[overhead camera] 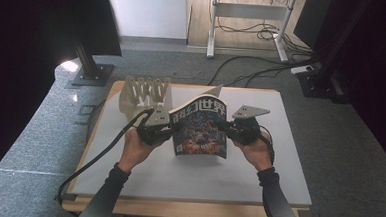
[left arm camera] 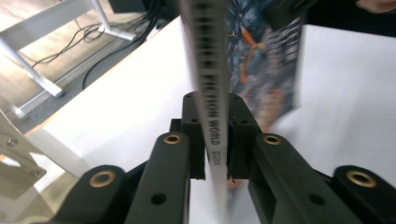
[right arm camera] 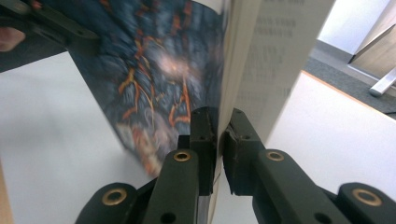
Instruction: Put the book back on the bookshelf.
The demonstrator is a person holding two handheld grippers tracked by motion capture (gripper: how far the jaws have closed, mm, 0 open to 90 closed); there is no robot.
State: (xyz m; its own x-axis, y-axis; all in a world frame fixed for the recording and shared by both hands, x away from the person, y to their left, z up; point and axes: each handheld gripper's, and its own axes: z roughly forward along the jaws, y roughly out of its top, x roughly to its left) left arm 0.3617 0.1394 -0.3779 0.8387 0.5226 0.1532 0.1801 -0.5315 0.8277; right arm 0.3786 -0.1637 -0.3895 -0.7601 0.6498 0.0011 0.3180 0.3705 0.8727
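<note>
A magazine [overhead camera: 201, 130] with a dark blue and orange cover stands upright above the white table [overhead camera: 187, 173], held between both grippers. My left gripper [overhead camera: 166, 130] is shut on its spine edge; in the left gripper view the white spine [left arm camera: 211, 98] with printed letters runs between the black jaws. My right gripper [overhead camera: 228, 128] is shut on the opposite edge, where the pages [right arm camera: 236, 70] pass between its jaws and the cover [right arm camera: 159, 70] fans out to the left. The back pages lift away at the top.
A pale slotted rack [overhead camera: 144, 93] stands at the table's back left, just behind my left hand. Cables trail from both grippers off the front edge. A white desk frame [overhead camera: 245, 21] and loose cables lie on the floor beyond the table.
</note>
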